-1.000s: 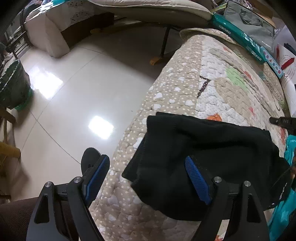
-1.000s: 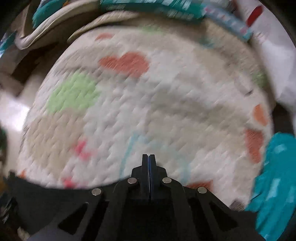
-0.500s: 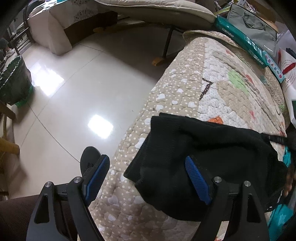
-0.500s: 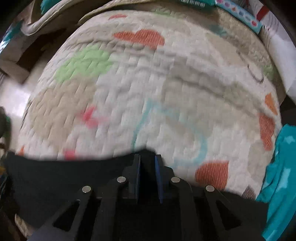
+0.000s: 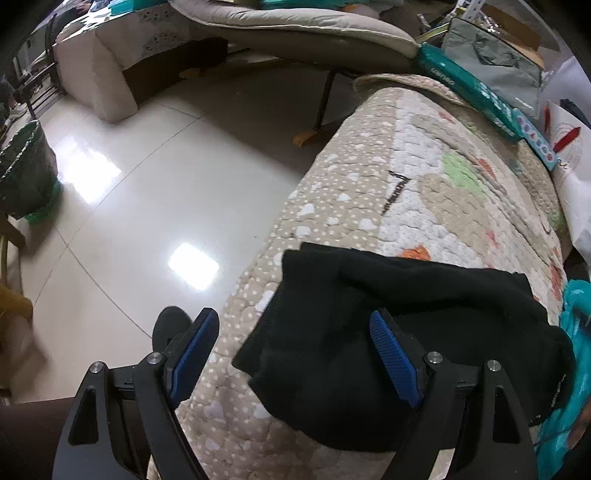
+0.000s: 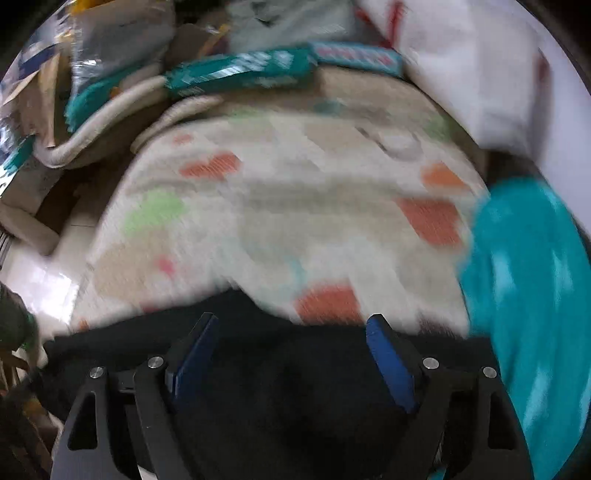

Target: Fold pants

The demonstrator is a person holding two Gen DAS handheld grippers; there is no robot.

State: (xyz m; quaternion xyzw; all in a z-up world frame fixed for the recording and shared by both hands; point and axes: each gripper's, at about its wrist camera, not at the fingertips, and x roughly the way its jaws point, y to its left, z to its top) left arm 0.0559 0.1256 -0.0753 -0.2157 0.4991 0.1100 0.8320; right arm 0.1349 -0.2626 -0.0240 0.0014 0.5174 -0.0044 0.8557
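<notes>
Black pants (image 5: 388,317) lie folded in a thick bundle on the near end of a quilted, patterned bed cover (image 5: 436,192). My left gripper (image 5: 295,350) hovers open over the bundle's left edge, blue pads (image 5: 391,358) wide apart, nothing pressed between them. In the blurred right wrist view the same pants (image 6: 295,387) fill the bottom of the picture. My right gripper (image 6: 291,347) is above them with its jaws opening, and no cloth is pinched between its pads.
A teal garment (image 6: 528,295) lies at the right of the pants. Long teal boxes (image 5: 480,92) and a grey bag (image 5: 495,55) line the bed's far side. Glossy tiled floor (image 5: 147,192), a dark basket (image 5: 22,173) and a cushioned seat (image 5: 288,26) lie to the left.
My right gripper went from shut to wide open and drew back over the pants. The pants' right side now lies bunched. My left gripper stayed where it was.
</notes>
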